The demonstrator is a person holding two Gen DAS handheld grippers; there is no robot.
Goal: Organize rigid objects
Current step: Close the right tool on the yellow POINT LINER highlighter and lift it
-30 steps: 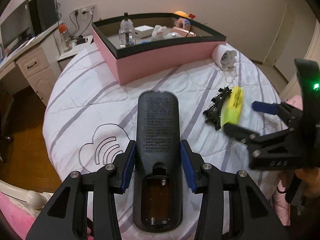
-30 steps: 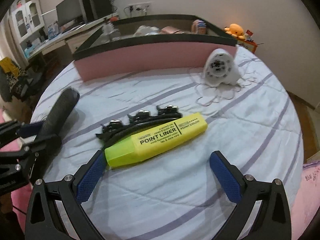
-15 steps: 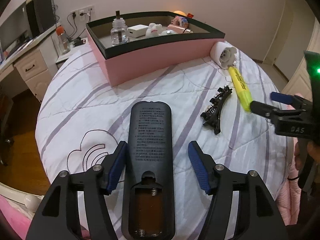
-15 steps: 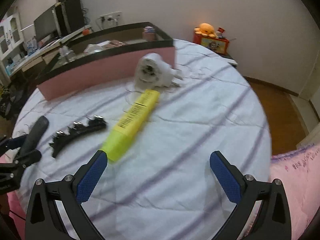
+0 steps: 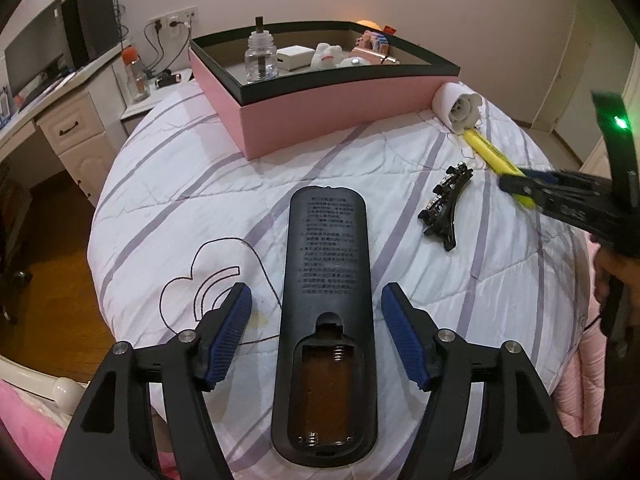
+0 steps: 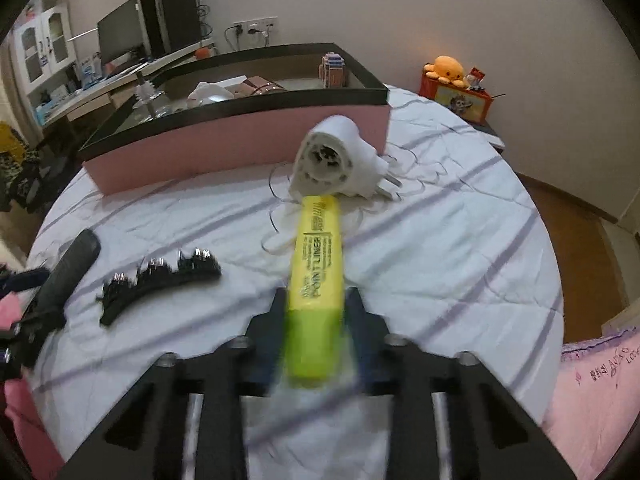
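On the striped bed [image 5: 200,184] — one remote [image 5: 326,280] between the wide-spread left gripper [image 5: 316,338], one hair clip [image 6: 160,280] — the right gripper [image 6: 316,320] clamps one highlighter [image 6: 318,264].

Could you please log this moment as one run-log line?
left gripper: open, straddling remote | right gripper: shut on highlighter

Motion blur smears the right hand-held gripper [image 6: 316,312] and the near end of the yellow highlighter [image 6: 318,280] between its fingers; the black remote [image 6: 70,268] runs behind the left hand-held gripper [image 6: 24,320]; text on the remote's back is too small to read.
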